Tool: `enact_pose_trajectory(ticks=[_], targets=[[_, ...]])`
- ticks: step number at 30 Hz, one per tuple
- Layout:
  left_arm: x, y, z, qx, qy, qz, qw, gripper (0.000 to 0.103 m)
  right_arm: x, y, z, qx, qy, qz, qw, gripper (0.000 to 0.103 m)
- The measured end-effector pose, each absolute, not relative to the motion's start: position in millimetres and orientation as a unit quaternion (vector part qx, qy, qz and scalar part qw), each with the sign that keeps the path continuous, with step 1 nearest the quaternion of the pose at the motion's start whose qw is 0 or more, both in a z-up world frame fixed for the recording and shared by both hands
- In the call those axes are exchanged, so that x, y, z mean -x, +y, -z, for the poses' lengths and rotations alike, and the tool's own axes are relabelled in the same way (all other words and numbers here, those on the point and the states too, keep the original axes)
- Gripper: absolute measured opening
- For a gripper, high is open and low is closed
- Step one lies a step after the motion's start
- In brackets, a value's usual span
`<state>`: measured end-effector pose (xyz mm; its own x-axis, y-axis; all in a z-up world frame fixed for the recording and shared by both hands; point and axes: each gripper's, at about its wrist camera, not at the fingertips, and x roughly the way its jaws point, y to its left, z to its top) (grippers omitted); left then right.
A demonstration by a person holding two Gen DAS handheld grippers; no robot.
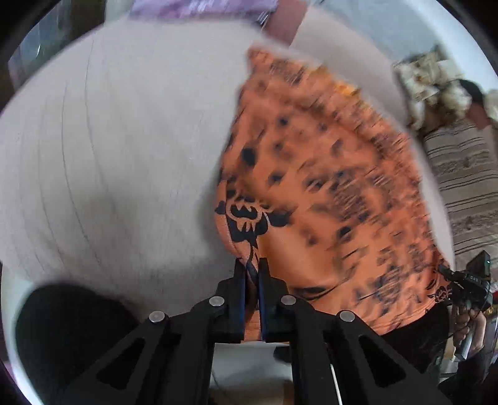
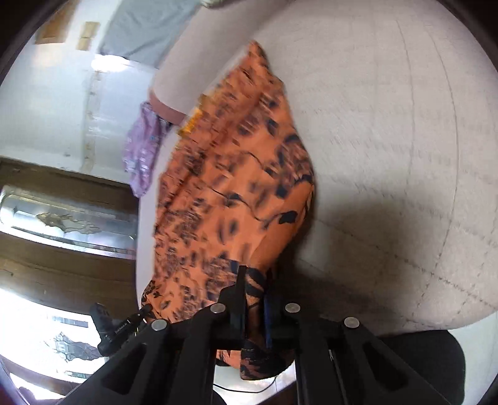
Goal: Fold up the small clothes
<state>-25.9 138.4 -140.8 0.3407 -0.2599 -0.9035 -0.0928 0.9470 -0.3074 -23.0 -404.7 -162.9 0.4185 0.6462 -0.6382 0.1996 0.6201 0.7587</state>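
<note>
Pale quilted surface [image 1: 109, 155] under orange garment [image 1: 326, 187]; left hand-held gripper [image 1: 252, 268] and right hand-held gripper [image 2: 253, 280] each clenched on its near edge.

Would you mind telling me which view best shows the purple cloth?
The right wrist view: the purple cloth hangs there in full at the bed's edge. The left wrist view shows only a blurred strip of it along the top of the picture.
</note>
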Motion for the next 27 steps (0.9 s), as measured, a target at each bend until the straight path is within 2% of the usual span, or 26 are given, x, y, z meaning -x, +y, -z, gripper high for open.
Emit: enact_pose_trajectory(ticks=[3, 7, 12, 15, 16, 17, 18, 19, 20, 21, 24, 25, 27], targets=[[23, 138, 133, 0.157, 0.561, 0.061, 0.811, 0.007, 25, -408, 176, -0.428, 0.521, -0.15, 0.723, 0.008], [-11, 139, 87, 0.164, 0.511, 0.093, 0.839, 0.007, 6, -411, 150, -0.427, 0.493, -0.179, 0.737, 0.008], [-114, 143, 23, 0.196, 0.424, 0.104, 0.878, 0.007, -89, -440, 85, -0.476, 0.372, -0.229, 0.763, 0.008], [-194, 140, 26, 0.187, 0.411, 0.075, 0.889, 0.008, -165, -456, 68, -0.476, 0.329, -0.211, 0.788, 0.008], [-225, 132, 38, 0.163, 0.412, 0.059, 0.895, 0.01, -183, -457, 72, -0.481, 0.325, -0.202, 0.789, 0.008], [-244, 125, 49, 0.139, 0.418, 0.054, 0.896, 0.026, -208, -458, 80, -0.475, 0.327, -0.186, 0.796, 0.009], [-269, 118, 70, 0.121, 0.442, 0.043, 0.888, 0.039, -232, -457, 95, -0.457, 0.341, -0.156, 0.807, 0.011], [-293, 113, 96, 0.109, 0.477, 0.025, 0.872, 0.065, -247, -456, 110, -0.453, 0.362, -0.134, 0.804, 0.017], [-306, 113, 119, 0.106, 0.51, 0.023, 0.853, 0.068, -266, -453, 141, -0.452, 0.41, -0.103, 0.785, 0.034], [-311, 116, 129, 0.118, 0.526, 0.024, 0.842, 0.068, -272, -451, 160, -0.447, 0.438, -0.078, 0.776, 0.042], [-294, 140, 112, 0.167, 0.473, 0.023, 0.865, 0.068, -255, -445, 166, -0.445, 0.413, -0.085, 0.79, 0.055], [-283, 150, 102, 0.173, 0.451, 0.009, 0.875, 0.069, -248, -443, 162, -0.432, 0.41, -0.087, 0.798, 0.065], [-258, 168, 87, 0.189, 0.423, -0.011, 0.886, 0.071, -222, -439, 148, -0.399, 0.402, -0.087, 0.82, 0.068]])
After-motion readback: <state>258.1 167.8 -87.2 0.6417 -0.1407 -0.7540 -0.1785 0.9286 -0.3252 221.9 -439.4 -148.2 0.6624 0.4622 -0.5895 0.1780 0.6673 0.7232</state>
